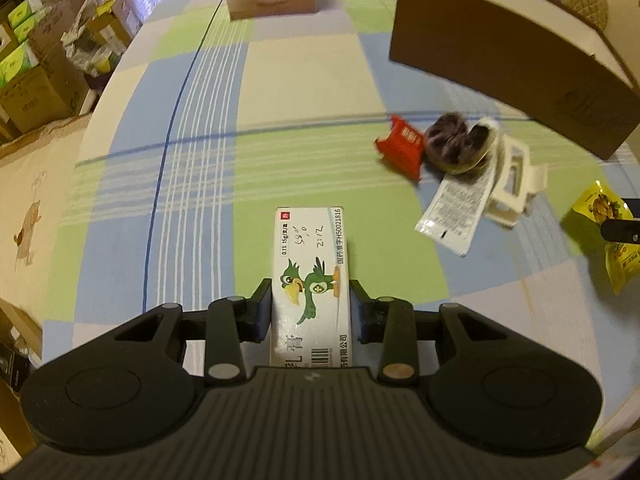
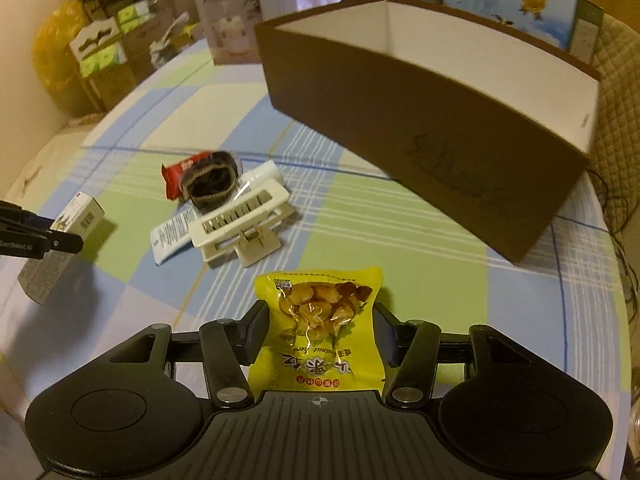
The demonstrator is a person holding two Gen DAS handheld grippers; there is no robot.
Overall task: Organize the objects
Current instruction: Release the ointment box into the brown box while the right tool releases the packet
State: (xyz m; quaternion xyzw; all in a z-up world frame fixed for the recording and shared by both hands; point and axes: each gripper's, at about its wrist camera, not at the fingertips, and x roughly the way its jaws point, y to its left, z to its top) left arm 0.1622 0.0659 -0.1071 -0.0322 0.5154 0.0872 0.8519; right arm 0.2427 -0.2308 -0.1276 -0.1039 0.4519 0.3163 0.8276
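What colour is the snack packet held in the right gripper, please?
Yellow, with a clear window showing brown nuts: snack packet in the right gripper, clearest in the right wrist view.

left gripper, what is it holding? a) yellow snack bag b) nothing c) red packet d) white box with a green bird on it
d: the left gripper is shut on the white box with a green bird, a finger on each side of it, while the yellow snack bag sits in the right gripper and the red packet lies on the table.

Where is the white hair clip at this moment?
The white hair clip lies on the table, left of the brown box, touching the white sachet.
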